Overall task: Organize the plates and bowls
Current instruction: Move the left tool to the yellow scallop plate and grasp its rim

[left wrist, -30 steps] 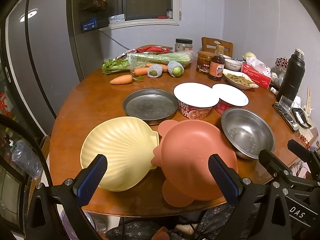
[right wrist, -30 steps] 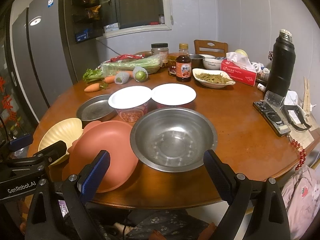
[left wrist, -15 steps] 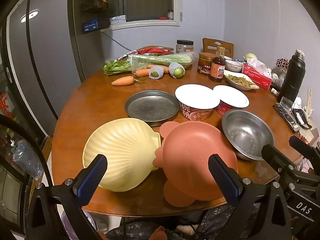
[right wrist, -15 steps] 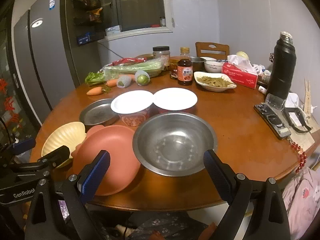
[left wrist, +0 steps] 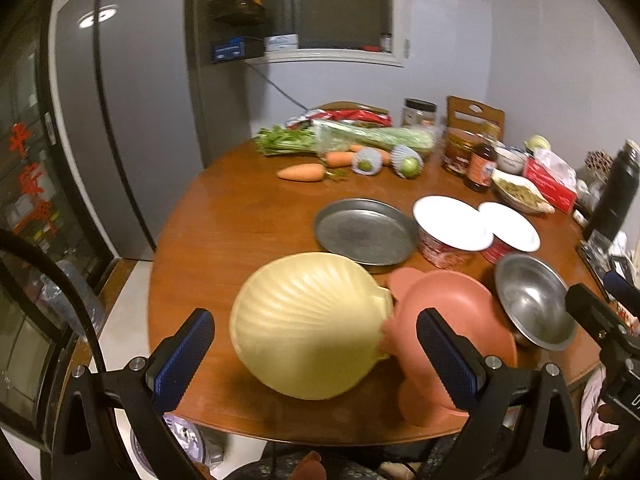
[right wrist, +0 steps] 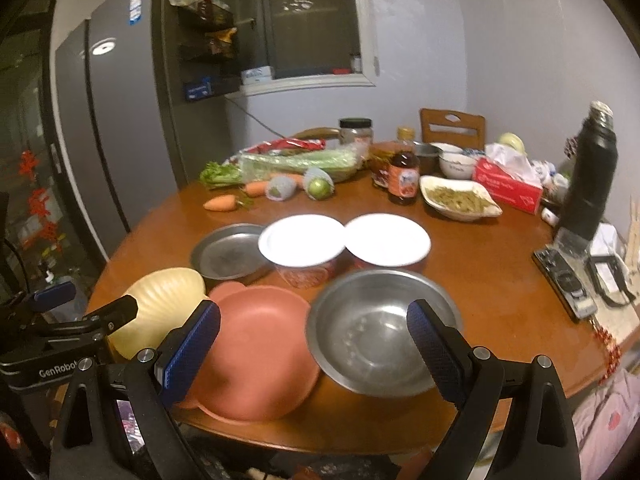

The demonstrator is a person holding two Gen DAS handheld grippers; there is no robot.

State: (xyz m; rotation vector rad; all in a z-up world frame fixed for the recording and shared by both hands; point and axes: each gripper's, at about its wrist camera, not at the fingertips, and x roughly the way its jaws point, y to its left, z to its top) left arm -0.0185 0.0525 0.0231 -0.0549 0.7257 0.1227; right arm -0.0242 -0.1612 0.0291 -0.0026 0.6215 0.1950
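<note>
Yellow shell plate (left wrist: 308, 324) is overlapped against the pink plate (right wrist: 256, 356) and steel bowl (right wrist: 380, 328) near the counter (left wrist: 240, 216) edge (presumably for stacking); left tongs (left wrist: 316, 356) and right tongs (right wrist: 314, 348) are held released, grasping nothing.

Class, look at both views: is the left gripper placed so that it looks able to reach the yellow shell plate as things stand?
Probably yes. The left gripper is open and points straight at the yellow shell plate, at the near table edge with nothing lying between them. The pink plate touches its right side, which may crowd the right finger.
</note>
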